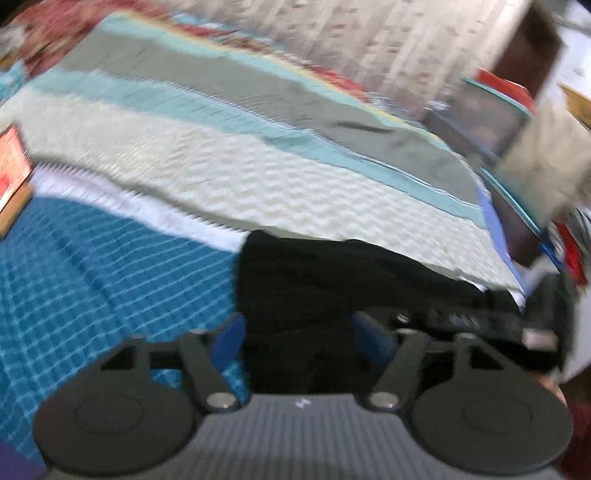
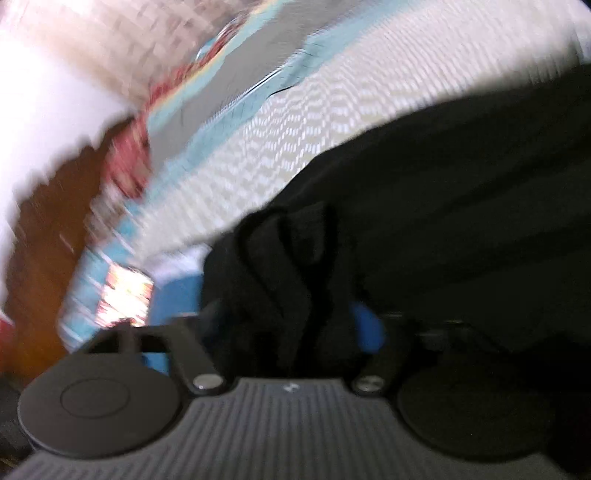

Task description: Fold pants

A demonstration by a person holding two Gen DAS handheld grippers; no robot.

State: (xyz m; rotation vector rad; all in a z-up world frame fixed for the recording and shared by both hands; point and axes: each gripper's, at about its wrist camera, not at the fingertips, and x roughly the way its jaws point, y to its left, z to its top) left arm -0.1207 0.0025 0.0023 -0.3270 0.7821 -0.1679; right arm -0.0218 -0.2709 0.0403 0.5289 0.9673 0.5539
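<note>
The black pants (image 1: pixel 332 280) lie on a bed, over a cream textured blanket (image 1: pixel 229 177) and a blue checked sheet (image 1: pixel 92 266). In the blurred left wrist view my left gripper (image 1: pixel 299 338) hovers at the pants' left edge. Its blue pads (image 1: pixel 229 339) stand apart, with flat black cloth between them and no visible pinch. In the right wrist view the pants (image 2: pixel 443 192) fill the right half. A bunched fold (image 2: pixel 288 280) rises between the fingers of my right gripper (image 2: pixel 290 321) and touches both pads (image 2: pixel 365 328).
Grey and teal striped bedding (image 1: pixel 221 85) covers the far side of the bed, with a red patterned border (image 1: pixel 48 33) behind it. A red box (image 1: pixel 11 166) sits at the left. Brown wooden furniture (image 2: pixel 48 229) and a bright white wall (image 2: pixel 44 92) lie off the bed's edge.
</note>
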